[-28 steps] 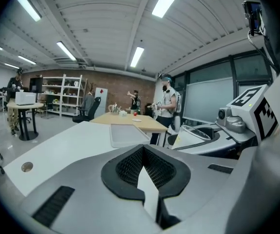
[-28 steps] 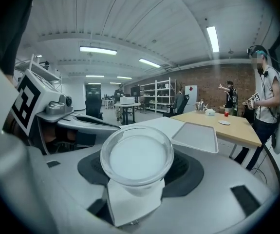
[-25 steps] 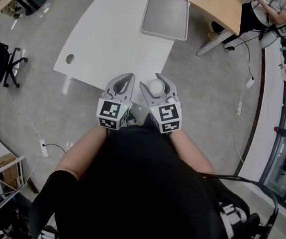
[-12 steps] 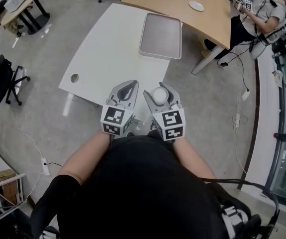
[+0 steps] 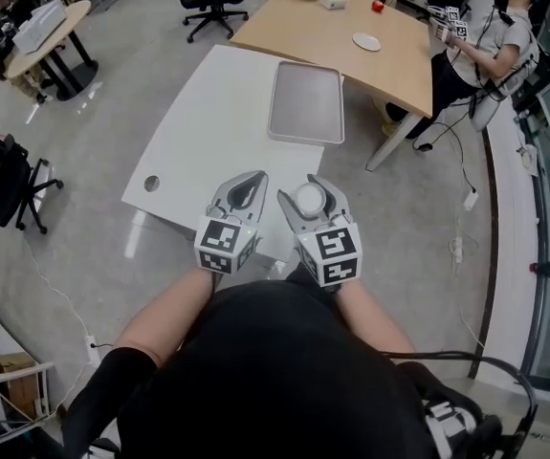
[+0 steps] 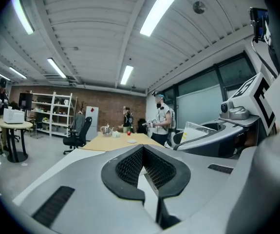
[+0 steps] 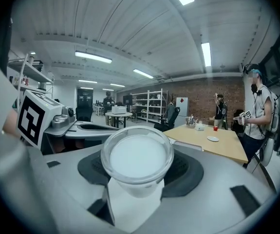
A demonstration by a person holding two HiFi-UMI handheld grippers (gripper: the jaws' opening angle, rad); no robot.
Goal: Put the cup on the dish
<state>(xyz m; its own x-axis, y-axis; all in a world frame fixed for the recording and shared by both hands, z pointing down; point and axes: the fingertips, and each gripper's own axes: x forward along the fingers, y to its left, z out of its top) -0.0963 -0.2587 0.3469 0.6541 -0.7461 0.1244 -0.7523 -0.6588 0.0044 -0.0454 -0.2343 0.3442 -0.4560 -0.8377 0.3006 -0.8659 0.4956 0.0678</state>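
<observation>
One white cup (image 7: 137,161) pinched in the right hand-held gripper (image 5: 310,192); left hand-held gripper (image 6: 142,151) pressed together, empty.

Clear round cup (image 5: 309,197), whitish inside, clamped between the jaws of the right gripper (image 5: 310,192). Small white dish (image 5: 366,41), flat on the far tan tabletop (image 5: 332,29), well apart from the cup.

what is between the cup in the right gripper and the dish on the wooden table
In the head view, the grey tray on the white table lies between the cup and the dish.
</observation>
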